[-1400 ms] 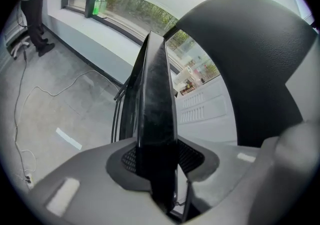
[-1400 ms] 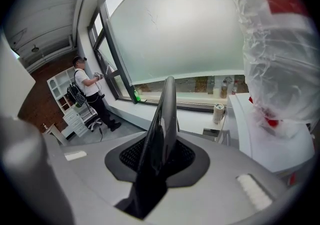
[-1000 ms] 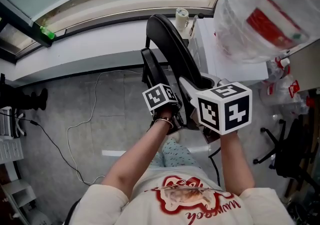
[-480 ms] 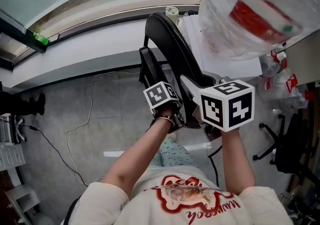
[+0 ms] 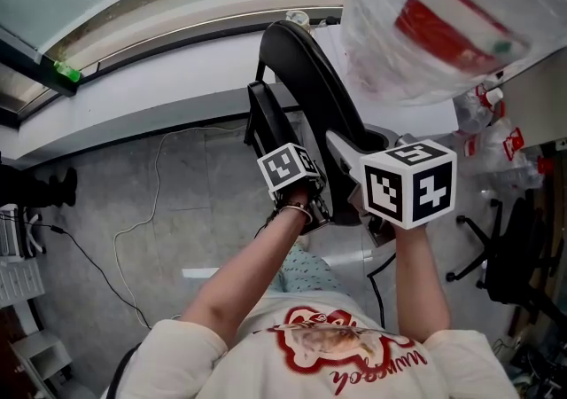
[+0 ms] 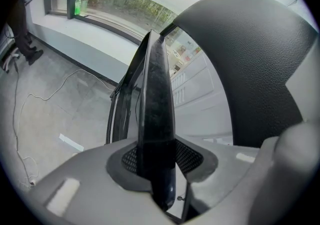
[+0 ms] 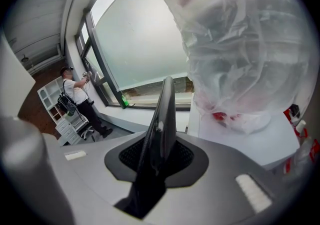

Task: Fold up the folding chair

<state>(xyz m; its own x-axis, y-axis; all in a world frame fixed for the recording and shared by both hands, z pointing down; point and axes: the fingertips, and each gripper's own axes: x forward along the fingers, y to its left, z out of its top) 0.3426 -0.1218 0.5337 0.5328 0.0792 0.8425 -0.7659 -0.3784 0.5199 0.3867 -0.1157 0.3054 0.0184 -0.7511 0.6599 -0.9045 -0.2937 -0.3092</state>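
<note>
The black folding chair (image 5: 306, 87) stands on the grey floor in front of me, its seat panel (image 5: 266, 127) drawn up close to the curved backrest (image 5: 310, 69). My left gripper (image 6: 157, 169) is shut on the thin edge of the seat panel (image 6: 155, 114); the padded backrest (image 6: 255, 69) fills the right of that view. My right gripper (image 7: 155, 164) is shut on the thin black edge of the backrest (image 7: 164, 114). In the head view the left marker cube (image 5: 289, 167) and right marker cube (image 5: 409, 184) sit side by side against the chair, hiding the jaws.
A white desk (image 5: 390, 109) stands right of the chair, with a big clear plastic bag with red print (image 5: 443, 16) on it. A window sill (image 5: 159, 69) runs behind. A cable (image 5: 151, 211) lies on the floor. An office chair base (image 5: 496, 246) is at right. A person (image 7: 75, 99) stands by the window.
Both grippers, still gripping the chair, have shifted a little to the right in the head view. The bag now covers more of the desk top.
</note>
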